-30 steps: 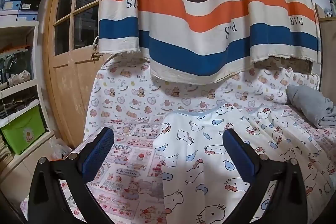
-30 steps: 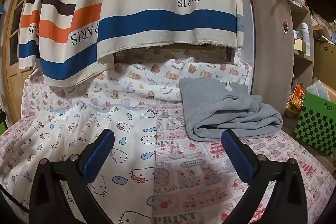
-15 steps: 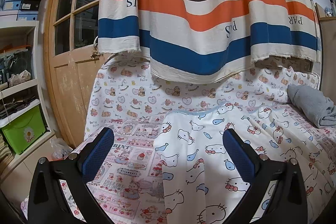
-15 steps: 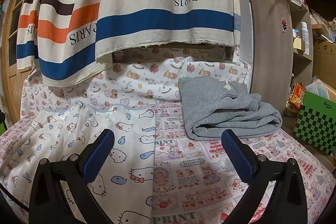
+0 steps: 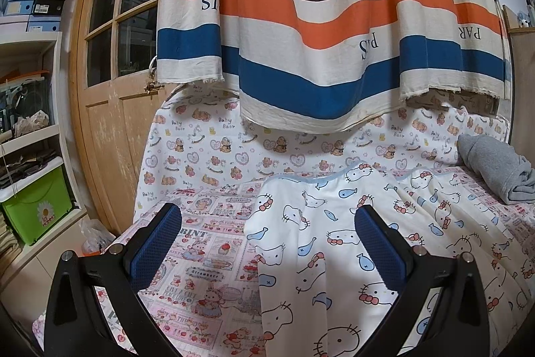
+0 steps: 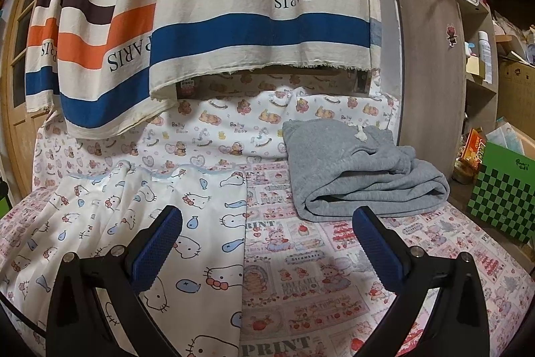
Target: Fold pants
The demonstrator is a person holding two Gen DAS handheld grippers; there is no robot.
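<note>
White pants with a cat-and-fish print lie spread flat on the bed, waistband toward the far wall; they also show in the right wrist view. My left gripper is open and empty, hovering above the pants' left edge. My right gripper is open and empty, above the pants' right edge and the pink printed sheet.
Folded grey sweatpants lie at the bed's back right. A striped curtain hangs over the back wall. A wooden door and shelves with a green bin stand left; a cabinet and checkered green box stand right.
Both views have shifted only slightly; the grey sweatpants sit a little further right in the left wrist view. Both grippers stay open and nothing was grasped.
</note>
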